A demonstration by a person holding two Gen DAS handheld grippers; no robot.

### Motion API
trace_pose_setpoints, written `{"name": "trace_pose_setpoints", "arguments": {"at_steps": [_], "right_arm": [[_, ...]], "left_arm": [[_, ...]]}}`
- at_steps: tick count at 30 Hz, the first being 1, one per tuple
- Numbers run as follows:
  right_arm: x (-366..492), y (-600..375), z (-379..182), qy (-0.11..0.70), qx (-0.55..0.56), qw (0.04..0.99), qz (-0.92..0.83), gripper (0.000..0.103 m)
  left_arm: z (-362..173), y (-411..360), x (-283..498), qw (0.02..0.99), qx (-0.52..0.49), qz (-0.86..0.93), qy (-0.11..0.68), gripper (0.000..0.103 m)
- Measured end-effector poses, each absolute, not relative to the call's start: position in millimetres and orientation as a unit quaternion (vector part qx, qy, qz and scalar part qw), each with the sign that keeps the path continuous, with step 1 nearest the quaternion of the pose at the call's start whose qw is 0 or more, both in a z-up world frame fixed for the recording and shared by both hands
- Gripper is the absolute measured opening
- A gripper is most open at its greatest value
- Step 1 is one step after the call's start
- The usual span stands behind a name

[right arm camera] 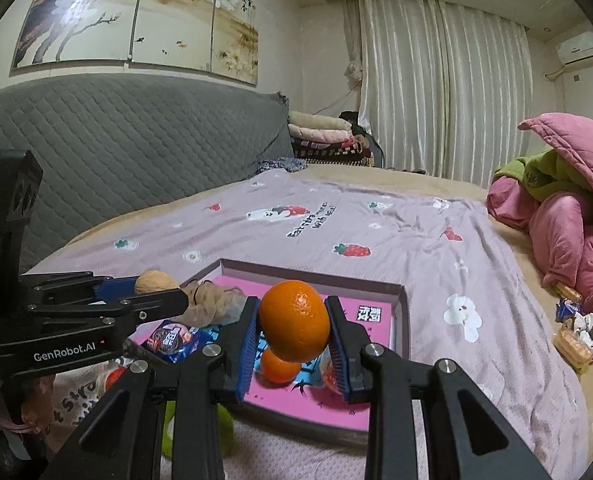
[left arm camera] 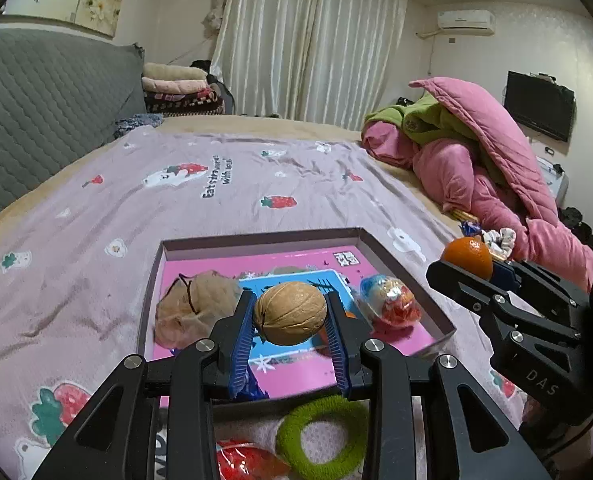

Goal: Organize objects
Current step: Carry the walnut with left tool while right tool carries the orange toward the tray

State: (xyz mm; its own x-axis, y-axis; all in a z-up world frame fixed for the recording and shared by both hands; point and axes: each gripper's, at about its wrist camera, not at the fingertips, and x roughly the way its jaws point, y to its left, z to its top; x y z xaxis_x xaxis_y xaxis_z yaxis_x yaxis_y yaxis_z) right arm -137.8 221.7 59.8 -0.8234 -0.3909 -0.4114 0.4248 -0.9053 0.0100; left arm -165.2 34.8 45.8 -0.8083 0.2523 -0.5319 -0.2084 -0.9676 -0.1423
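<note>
Step in hand, by judgement: carrying, two items at once, both lifted clear above the box (left arm camera: 408, 276), neither yet set down. Left claw (left arm camera: 290, 312): clenched on walnut (left arm camera: 290, 312), blue pads pressed to its two sides, nut seated between the tips with its seam running level, nothing else in the jaws. Under and beyond that claw: pink box floor; beige net pouch (left arm camera: 194, 312) just left of the left finger; foil sweet (left arm camera: 390, 300) just right of the right finger, near the box's right wall. Below the claw, outside the near wall: green hair ring (left arm camera: 322, 436) and a red wrapper (left arm camera: 244, 462) on the sheet (left arm camera: 96, 240). Right claw (right arm camera: 295, 326): clenched on orange (right arm camera: 295, 326), fruit bulging above and below the pads, held at its middle. Directly under that claw, on the box floor: second, smaller orange (right arm camera: 280, 366), apart from the held one. Left of it: blue snack packet (right arm camera: 176, 340), partly hidden by the other tool. Right of the claw, well apart on the sheet: loose wrappers and a cloth scrap (right arm camera: 584, 332) by the pink quilt (right arm camera: 568, 232). Next move, by judgement: lower each item onto a bare patch of floor, walnut between pouch and sweet, orange beside the smaller one rather than on top, then release; both items round, likely to roll unless set down gently.
</note>
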Motion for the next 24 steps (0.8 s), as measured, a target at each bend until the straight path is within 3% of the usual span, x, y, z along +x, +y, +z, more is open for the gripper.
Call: {"name": "trace_pose_setpoints", "arguments": {"at_steps": [24], "right_arm": [[-163.7, 225.8, 68.4, 0.055, 0.19, 0.2, -0.96, 0.032]], "left_arm": [[53.9, 43.7, -197.1, 0.125, -0.281, 0.951, -0.032, 0.035]]}}
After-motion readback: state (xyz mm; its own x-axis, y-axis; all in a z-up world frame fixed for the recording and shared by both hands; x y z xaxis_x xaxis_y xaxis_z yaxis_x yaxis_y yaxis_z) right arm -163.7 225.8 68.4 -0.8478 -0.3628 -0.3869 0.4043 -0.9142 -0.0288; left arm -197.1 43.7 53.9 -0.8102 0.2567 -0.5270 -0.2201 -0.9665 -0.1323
